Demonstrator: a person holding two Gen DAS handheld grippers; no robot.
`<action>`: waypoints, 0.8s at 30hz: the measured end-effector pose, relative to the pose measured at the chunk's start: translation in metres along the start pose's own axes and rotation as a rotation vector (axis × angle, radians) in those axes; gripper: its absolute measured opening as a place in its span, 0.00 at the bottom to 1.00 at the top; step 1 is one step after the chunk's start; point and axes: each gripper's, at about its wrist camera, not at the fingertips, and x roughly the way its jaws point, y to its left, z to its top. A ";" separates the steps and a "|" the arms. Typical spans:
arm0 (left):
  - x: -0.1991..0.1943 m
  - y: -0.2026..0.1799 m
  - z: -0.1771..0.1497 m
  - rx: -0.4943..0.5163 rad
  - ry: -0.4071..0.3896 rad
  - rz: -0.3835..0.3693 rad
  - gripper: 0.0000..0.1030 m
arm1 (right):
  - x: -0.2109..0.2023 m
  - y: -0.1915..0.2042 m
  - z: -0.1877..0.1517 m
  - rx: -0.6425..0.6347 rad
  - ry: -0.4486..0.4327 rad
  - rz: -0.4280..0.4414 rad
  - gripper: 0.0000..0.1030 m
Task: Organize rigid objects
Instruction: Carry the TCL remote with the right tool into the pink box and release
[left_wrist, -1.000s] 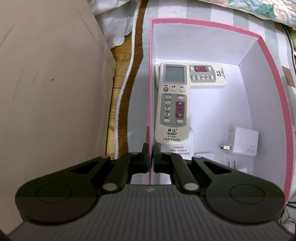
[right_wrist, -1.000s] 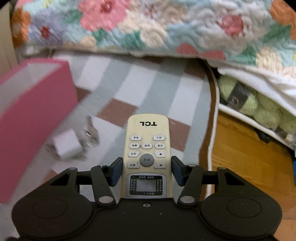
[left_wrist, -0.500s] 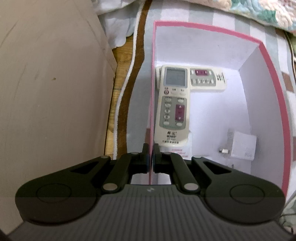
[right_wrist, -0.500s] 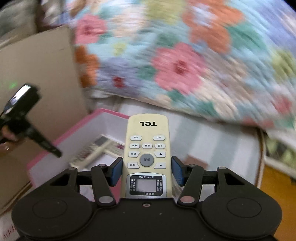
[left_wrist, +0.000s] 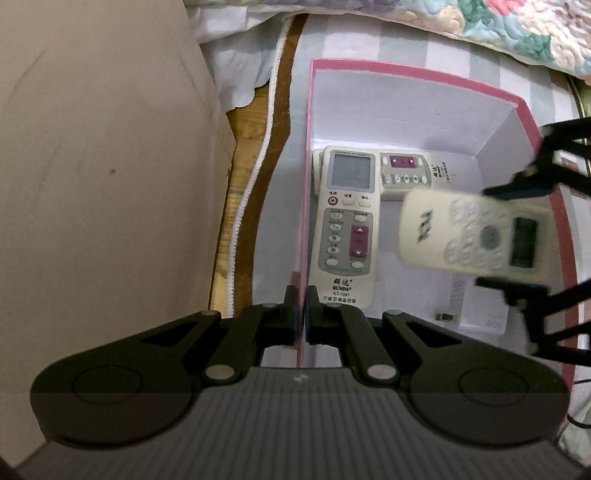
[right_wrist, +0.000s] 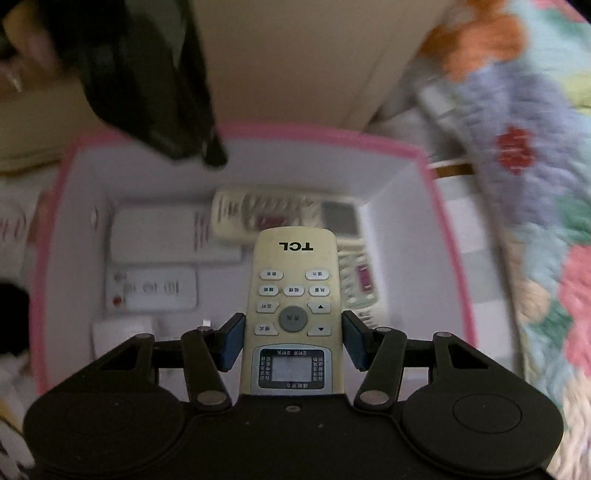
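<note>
A pink box (left_wrist: 406, 72) with white inside stands on a checked rug. My left gripper (left_wrist: 301, 299) is shut on its left wall. Inside lie a QUNDA remote (left_wrist: 347, 229) across a second remote (left_wrist: 406, 173), a white charger (left_wrist: 480, 314), and two flat white boxes (right_wrist: 159, 236). My right gripper (right_wrist: 293, 339) is shut on a cream TCL remote (right_wrist: 293, 295), held above the box's inside, not touching the contents. In the left wrist view that TCL remote (left_wrist: 469, 236) hangs blurred over the box's right half, with the right gripper (left_wrist: 517, 236) around it.
A tall beige panel (left_wrist: 92, 184) stands left of the box, with a strip of wooden floor (left_wrist: 229, 240) and the rug's white edging between. A floral quilt (left_wrist: 517, 29) lies behind the box. A hand (right_wrist: 14, 74) shows behind the left gripper (right_wrist: 214, 155).
The right gripper carried the TCL remote from over the rug to above the box and rolled; it now appears at the right of the left wrist view. The left gripper kept its hold.
</note>
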 end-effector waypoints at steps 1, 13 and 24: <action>0.001 -0.002 -0.001 0.012 -0.001 0.011 0.03 | 0.006 0.000 0.004 -0.026 0.024 0.019 0.59; 0.002 0.002 -0.004 -0.009 -0.006 -0.011 0.02 | 0.052 -0.001 0.019 -0.086 0.163 0.067 0.59; 0.002 0.003 -0.004 -0.010 -0.003 -0.014 0.02 | 0.068 0.003 0.010 -0.095 0.155 -0.058 0.67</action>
